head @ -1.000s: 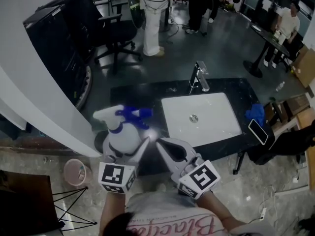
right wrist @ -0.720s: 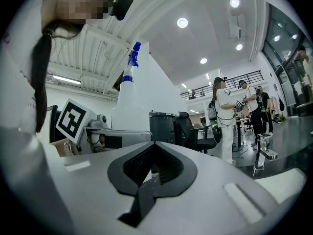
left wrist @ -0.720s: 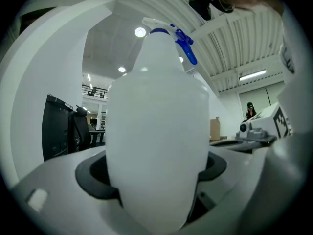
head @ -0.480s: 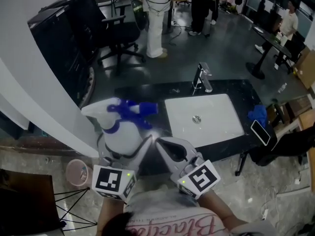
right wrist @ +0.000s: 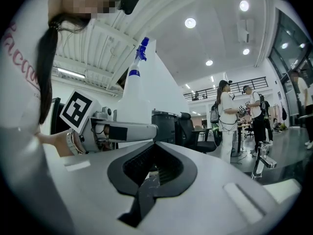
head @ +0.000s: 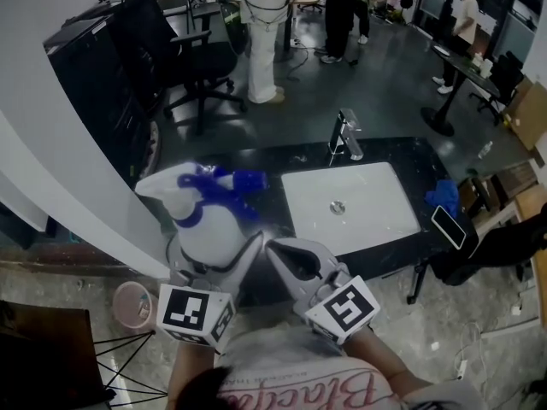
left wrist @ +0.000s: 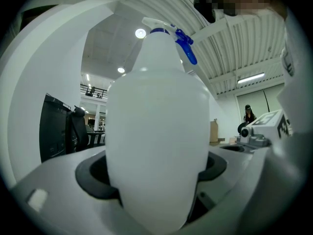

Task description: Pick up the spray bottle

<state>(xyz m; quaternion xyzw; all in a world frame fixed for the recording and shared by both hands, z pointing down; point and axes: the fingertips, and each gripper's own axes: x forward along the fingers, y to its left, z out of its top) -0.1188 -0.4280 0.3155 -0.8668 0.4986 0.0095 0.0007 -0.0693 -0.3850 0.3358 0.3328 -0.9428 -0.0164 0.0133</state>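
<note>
Currently, left gripper (head: 215, 248) clamps the white spray bottle (head: 208, 220) by its body — upright, at 9 o'clock of the sink (head: 376, 220). Right gripper (head: 273, 249) — jaws together, empty — sits at the bottle's 4 o'clock.

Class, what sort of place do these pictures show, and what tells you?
Probably an open office or lab workspace: a white sink with a tap set in a dark counter, an office chair, and people standing behind.
</note>
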